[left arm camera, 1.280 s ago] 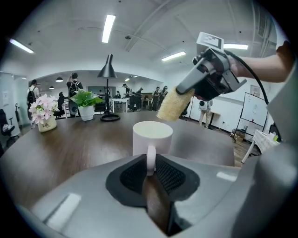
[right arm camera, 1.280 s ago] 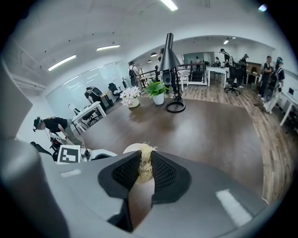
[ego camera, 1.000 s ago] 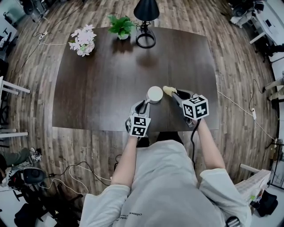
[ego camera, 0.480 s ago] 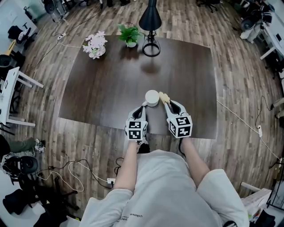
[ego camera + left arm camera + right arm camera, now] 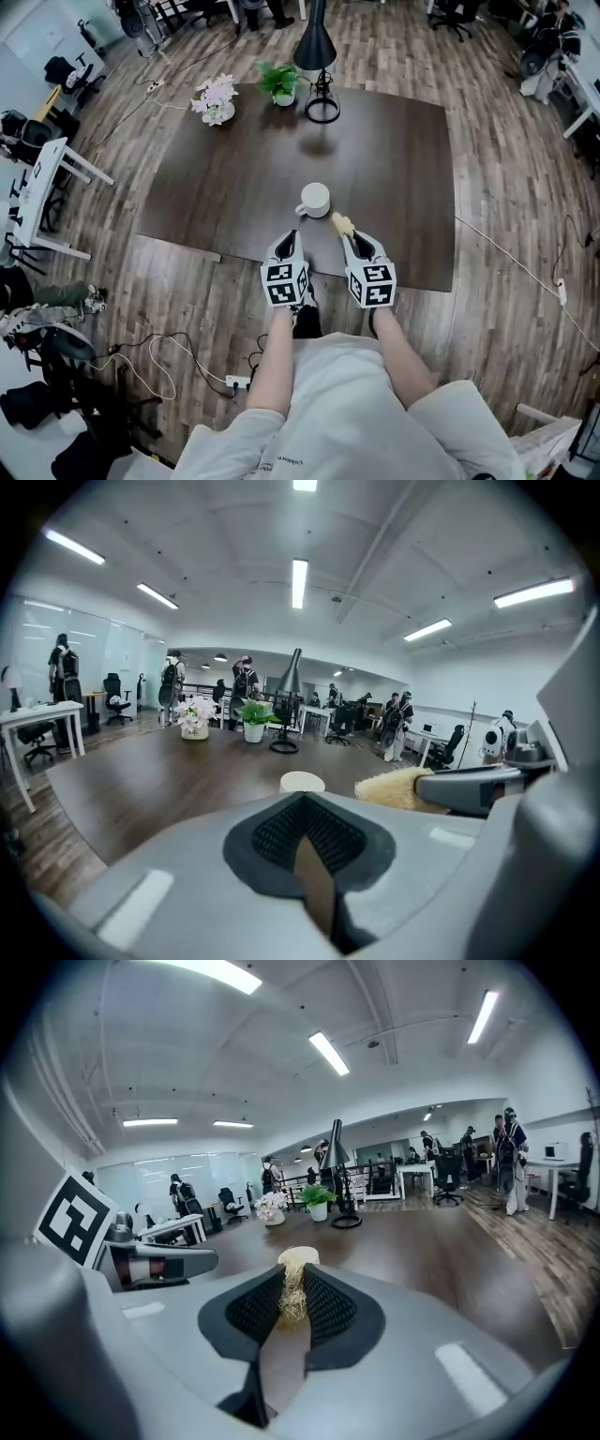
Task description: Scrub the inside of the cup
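Observation:
A white cup (image 5: 315,199) with a handle on its left stands upright on the dark table (image 5: 225,178), a little in from the near edge. My left gripper (image 5: 292,238) hovers over that edge, short of the cup and apart from it, jaws shut on nothing. In the left gripper view the cup (image 5: 302,781) sits beyond the closed left gripper (image 5: 301,834). My right gripper (image 5: 344,234) is shut on a straw-coloured scrubber (image 5: 340,223), near and right of the cup. The right gripper view shows the scrubber (image 5: 292,1290) pinched in the right gripper (image 5: 292,1305), the cup (image 5: 299,1255) behind it.
At the table's far edge stand a black lamp (image 5: 319,56), a potted green plant (image 5: 279,82) and a vase of pale flowers (image 5: 216,98). A white desk (image 5: 47,178) is off to the left. Cables (image 5: 178,361) lie on the wooden floor.
Both grippers have drawn back toward the person from the cup. The left gripper, which was at the cup's handle, is now apart from it. The scrubber stays in the right gripper.

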Motion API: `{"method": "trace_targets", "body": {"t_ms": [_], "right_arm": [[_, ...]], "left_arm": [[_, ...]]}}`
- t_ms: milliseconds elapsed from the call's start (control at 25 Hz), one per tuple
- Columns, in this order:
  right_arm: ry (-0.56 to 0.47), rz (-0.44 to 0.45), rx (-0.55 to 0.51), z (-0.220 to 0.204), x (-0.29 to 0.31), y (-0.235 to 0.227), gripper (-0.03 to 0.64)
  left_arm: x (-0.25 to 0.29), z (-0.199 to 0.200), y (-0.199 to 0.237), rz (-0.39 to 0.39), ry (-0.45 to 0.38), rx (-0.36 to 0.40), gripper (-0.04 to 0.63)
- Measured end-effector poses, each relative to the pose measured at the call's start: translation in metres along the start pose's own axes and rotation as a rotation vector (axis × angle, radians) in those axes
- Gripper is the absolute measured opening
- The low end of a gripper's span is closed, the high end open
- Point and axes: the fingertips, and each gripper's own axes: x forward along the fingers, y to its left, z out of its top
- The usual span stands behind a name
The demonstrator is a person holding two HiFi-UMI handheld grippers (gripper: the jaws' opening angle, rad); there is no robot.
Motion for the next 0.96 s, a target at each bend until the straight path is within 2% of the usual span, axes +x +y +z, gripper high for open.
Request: {"method": "trace_targets", "body": {"t_ms": [280,640,960], "right_arm": [[-0.007,0.046,-0.04,-0.013,-0.024,0.007,0.08],[-0.027,0.095,-0.075,-0.009,-0.027,0.016,0.08],[-0.009,0.099,-0.084,-0.008,-0.021,0.014,0.08]], "left_arm": [[-0.026,-0.02,-0.017,0.015,0.003,-0.008,0.0],[-0.03,-0.019,-0.03,0.016,-0.003,0.017,0.0],[-0.023,-0.017,-0.031,0.021,0.033,0.037,0.0]]}}
